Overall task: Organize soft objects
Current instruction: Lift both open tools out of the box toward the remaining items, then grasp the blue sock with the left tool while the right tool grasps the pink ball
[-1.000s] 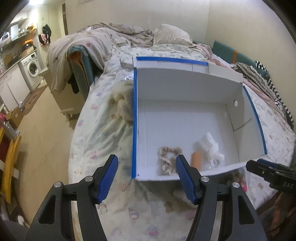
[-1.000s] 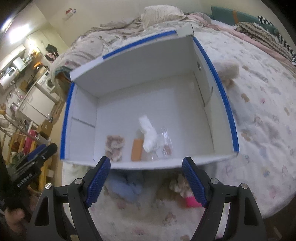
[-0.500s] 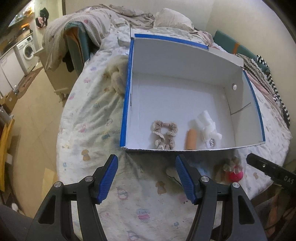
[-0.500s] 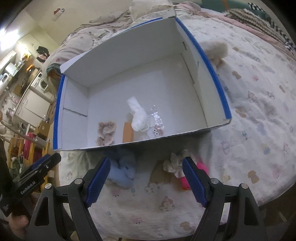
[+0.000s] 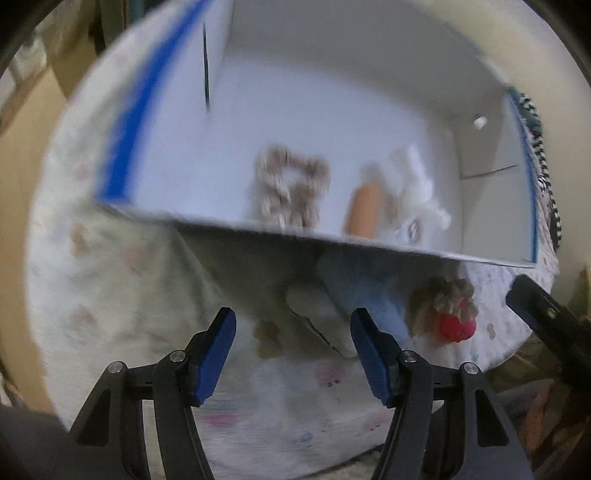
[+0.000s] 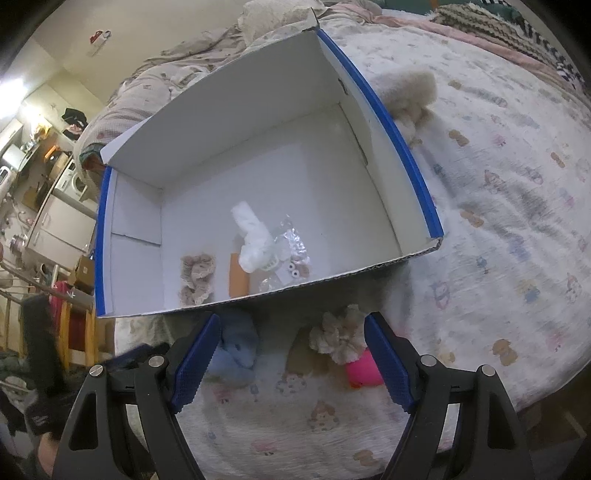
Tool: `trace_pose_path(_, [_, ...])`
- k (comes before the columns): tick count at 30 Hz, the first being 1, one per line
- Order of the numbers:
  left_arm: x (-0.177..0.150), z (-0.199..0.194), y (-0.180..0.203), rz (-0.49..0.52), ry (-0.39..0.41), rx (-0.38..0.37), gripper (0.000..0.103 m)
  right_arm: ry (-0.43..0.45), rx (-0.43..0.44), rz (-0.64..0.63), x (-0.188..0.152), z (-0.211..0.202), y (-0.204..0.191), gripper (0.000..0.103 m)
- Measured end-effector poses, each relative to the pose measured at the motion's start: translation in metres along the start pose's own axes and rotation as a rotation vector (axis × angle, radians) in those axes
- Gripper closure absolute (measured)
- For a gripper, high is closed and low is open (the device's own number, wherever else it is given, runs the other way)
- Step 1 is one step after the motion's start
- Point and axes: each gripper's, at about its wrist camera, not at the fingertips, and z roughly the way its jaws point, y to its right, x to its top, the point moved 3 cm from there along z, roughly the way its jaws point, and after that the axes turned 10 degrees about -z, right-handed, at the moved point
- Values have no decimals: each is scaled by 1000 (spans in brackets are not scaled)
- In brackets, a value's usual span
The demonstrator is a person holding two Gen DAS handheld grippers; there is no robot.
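Note:
A white box with blue edges (image 6: 402, 155) (image 5: 122, 122) lies open on the bed. Inside it are a beige scrunchie (image 6: 196, 276) (image 5: 291, 188), an orange piece (image 6: 238, 275) (image 5: 364, 208) and a white cloth with a clear packet (image 6: 255, 242) (image 5: 413, 192). In front of the box lie a light blue soft item (image 6: 236, 350) (image 5: 365, 291), a beige ruffled item (image 6: 338, 334) (image 5: 443, 301) and a pink item (image 6: 364, 371) (image 5: 456, 326). My left gripper (image 5: 293, 349) is open, low over the blue item. My right gripper (image 6: 291, 360) is open above these items.
A beige fluffy item (image 6: 408, 99) lies right of the box. Blankets and pillows (image 6: 280, 14) are piled at the far end of the bed. The bed edge drops to the floor at left, with a washer and cabinets (image 6: 62, 199) beyond.
Both grippers have moved down and closer to the items in front of the box. The left view is now blurred from motion. Both stay open.

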Motion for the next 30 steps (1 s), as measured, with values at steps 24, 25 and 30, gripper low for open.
trace_pose_path(24, [-2, -48, -19, -21, 90, -67, 79, -170, -32, 210, -17, 41, 58, 33])
trace_pose_path(25, [-1, -54, -26, -24, 104, -63, 79, -180, -31, 223, -20, 42, 58, 33])
trace_pose_path(30, [-3, -65, -48, 18, 147, 14, 79, -184, -40, 157, -25, 30, 47, 33])
